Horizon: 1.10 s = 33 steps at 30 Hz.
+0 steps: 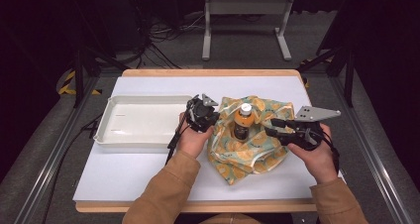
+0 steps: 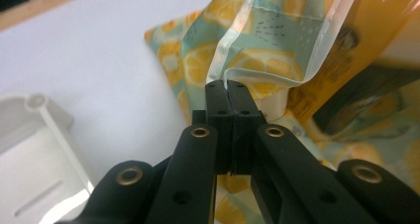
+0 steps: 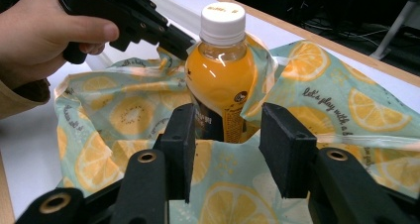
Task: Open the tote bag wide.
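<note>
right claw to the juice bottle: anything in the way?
Partly. The right claw is open, facing the orange juice bottle, but the lemon-print bag's rim rises around the bottle's lower body. The left claw pinches the bag's edge on the bottle's far side.

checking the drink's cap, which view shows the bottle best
The right gripper view: the bottle stands upright, its white cap and orange drink sharp. The high view shows it small, rising from the lemon-print bag. The left gripper view catches a blurred orange side of it behind the bag's edge.
</note>
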Each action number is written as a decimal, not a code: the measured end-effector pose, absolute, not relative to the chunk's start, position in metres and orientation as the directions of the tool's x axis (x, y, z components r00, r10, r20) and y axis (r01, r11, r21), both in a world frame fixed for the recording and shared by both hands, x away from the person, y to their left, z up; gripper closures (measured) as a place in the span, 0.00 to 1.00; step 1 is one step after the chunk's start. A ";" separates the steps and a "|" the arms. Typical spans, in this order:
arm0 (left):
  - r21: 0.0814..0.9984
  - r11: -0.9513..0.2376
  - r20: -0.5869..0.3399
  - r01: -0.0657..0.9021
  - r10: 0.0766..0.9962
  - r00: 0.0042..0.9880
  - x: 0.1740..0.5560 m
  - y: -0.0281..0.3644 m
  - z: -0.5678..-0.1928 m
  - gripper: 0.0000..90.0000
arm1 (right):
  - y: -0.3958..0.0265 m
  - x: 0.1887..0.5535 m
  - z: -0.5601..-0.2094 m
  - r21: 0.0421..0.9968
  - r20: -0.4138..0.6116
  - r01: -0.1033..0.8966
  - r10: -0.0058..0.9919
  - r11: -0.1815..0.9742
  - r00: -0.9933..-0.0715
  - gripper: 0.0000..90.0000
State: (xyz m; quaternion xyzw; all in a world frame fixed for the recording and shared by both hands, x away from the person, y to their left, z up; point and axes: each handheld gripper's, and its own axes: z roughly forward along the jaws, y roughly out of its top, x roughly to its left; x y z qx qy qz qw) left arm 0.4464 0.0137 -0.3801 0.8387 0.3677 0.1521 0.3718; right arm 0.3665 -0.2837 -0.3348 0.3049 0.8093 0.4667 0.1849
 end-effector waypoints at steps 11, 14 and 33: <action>0.651 -0.517 -0.008 0.556 0.727 0.686 0.440 0.015 -0.399 0.99 | -0.284 0.378 -0.354 0.833 0.026 0.384 0.665 0.399 -0.746 0.67; 0.642 -0.522 -0.013 0.561 0.725 0.689 0.437 0.017 -0.403 0.99 | -0.286 0.381 -0.361 0.817 0.033 0.406 0.670 0.409 -0.742 0.66; 0.600 -0.545 -0.015 0.585 0.724 0.690 0.429 0.029 -0.420 0.99 | -0.303 0.388 -0.407 0.698 0.061 0.535 0.705 0.475 -0.706 0.61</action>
